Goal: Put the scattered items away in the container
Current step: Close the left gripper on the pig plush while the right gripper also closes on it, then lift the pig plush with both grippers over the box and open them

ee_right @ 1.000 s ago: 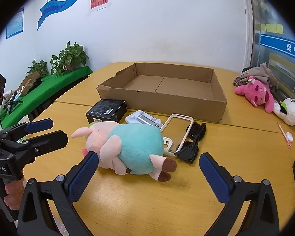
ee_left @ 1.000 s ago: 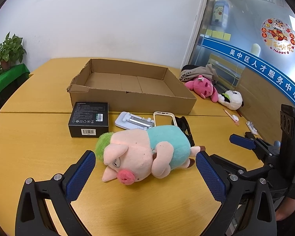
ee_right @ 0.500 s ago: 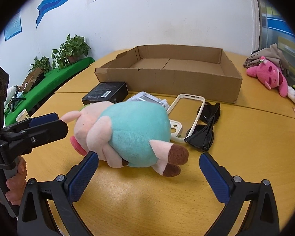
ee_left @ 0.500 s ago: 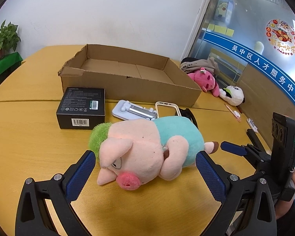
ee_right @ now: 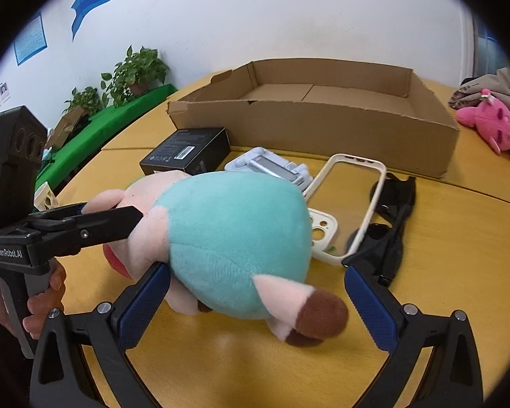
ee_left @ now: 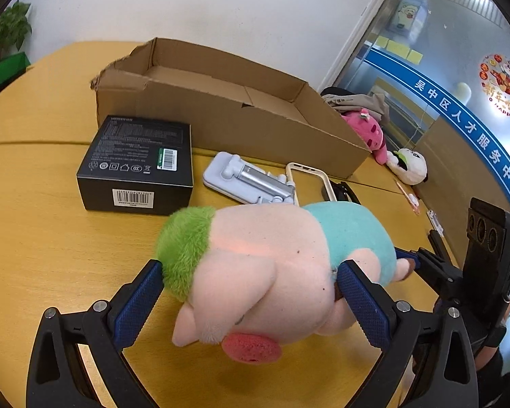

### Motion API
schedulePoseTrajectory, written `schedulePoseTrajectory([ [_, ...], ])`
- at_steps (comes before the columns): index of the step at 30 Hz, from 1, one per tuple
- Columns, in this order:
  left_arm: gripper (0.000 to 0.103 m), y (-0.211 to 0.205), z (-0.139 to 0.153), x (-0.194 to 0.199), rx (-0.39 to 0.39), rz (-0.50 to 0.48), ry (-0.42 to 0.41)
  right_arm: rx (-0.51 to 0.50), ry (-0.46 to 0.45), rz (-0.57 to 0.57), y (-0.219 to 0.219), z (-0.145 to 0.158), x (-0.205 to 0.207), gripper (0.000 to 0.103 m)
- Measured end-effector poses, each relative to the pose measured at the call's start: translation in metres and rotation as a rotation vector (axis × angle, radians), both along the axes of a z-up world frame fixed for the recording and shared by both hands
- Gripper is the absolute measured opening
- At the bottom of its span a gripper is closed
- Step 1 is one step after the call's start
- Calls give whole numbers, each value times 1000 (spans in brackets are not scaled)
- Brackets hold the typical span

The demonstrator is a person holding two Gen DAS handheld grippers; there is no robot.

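A plush pig [ee_left: 272,265] with green hair and a teal shirt lies on its side on the yellow table. My left gripper [ee_left: 250,301] is open and straddles its head, both blue pads close against the plush. My right gripper [ee_right: 256,306] is open too, straddling the teal body [ee_right: 227,231] from the leg end. The open cardboard box [ee_left: 221,115] stands behind with nothing visible in it. Before the box lie a black carton [ee_left: 139,156], a pale phone stand [ee_left: 248,180], a cream phone case [ee_right: 353,197] and black sunglasses [ee_right: 391,224].
A pink plush [ee_right: 493,129], a panda plush [ee_left: 411,166] and a heap of clothes [ee_left: 357,98] lie right of the box. Potted plants [ee_right: 136,71] stand on a green surface at the far left. A hand [ee_right: 40,292] holds the left gripper's handle.
Both grippers have moved forward and down onto the pig, from facing it a short way off to straddling it. The jaw widths look unchanged, and the pig has not moved.
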State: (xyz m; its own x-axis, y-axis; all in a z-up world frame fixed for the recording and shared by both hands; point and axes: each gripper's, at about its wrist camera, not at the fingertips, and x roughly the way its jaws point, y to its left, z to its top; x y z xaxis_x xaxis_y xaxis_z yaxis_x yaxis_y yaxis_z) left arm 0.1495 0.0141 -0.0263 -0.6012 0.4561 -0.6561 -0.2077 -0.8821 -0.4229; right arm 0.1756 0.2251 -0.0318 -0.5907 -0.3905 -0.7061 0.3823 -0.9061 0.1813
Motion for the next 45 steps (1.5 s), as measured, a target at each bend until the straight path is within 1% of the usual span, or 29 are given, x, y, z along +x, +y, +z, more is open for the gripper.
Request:
schedulePoseTrajectory([
  [2, 101, -4, -4, -3, 43, -11, -16, -18, -13, 2, 1, -1, -2, 102],
  [5, 101, -3, -7, -2, 52, -28, -22, -38, -36, 1, 3, -5, -3, 102],
  [7, 103, -5, -10, -2, 64, -30, -30, -56, -56, 2, 4, -7, -3, 102],
  [10, 103, -7, -19, -1, 119, -27, -67, -93, -106, 3, 8, -12, -3, 102],
  [12, 103, -8, -21, 2, 132, -11, -81, -92, -112, 1, 8, -13, 0, 102],
  [14, 103, -6, -17, 6, 104, 11, -63, -98, -120, -19, 8, -14, 3, 102],
  [16, 103, 0, -12, 13, 46, 36, -19, -105, -131, -44, 7, -15, 4, 102],
  [18, 103, 5, -7, 18, -5, 40, 32, -110, -143, -65, 8, -15, 5, 102],
  [21, 103, 5, -7, 14, -21, 22, 65, -120, -147, -49, 10, -16, 2, 102],
  [22, 103, 3, -7, 12, -10, 17, 54, -118, -139, -26, 10, -16, 1, 102],
  [24, 103, -1, -10, 4, 35, 10, 11, -105, -120, 5, 9, -14, -2, 102],
  [26, 102, -4, -12, 0, 69, 7, -16, -98, -110, 11, 8, -12, -3, 102],
  [28, 94, -5, -13, -1, 100, -15, -22, -101, -103, 8, 9, -11, -3, 102],
  [29, 89, -4, -11, 0, 105, -27, -18, -106, -89, 10, 9, -11, -2, 99],
  [30, 84, -3, -9, 1, 94, -33, -10, -115, -79, 20, 9, -9, 0, 89],
  [31, 83, -1, -7, 2, 82, -39, -5, -125, -69, 33, 8, -7, 2, 80],
  [32, 79, 1, -5, 4, 74, -48, -5, -105, -56, 20, 7, -5, 4, 75],
  [33, 76, 3, -4, 5, 63, -49, -4, -92, -47, 15, 5, -5, 6, 73],
  [36, 69, 5, 5, 11, 48, -59, 1, -73, -22, 11, 1, 0, 11, 64],
  [39, 67, 6, 20, 18, 57, -54, 30, -72, 18, 7, 2, 13, 15, 60],
  [41, 67, 5, 38, 22, 57, -49, 79, -69, 78, 15, 2, 33, 18, 60],
  [43, 67, 5, 64, 23, 44, -36, 134, -76, 123, 20, 2, 51, 18, 59],
  [45, 67, 4, 91, 20, 24, -27, 185, -88, 175, 27, 1, 76, 12, 59],
])
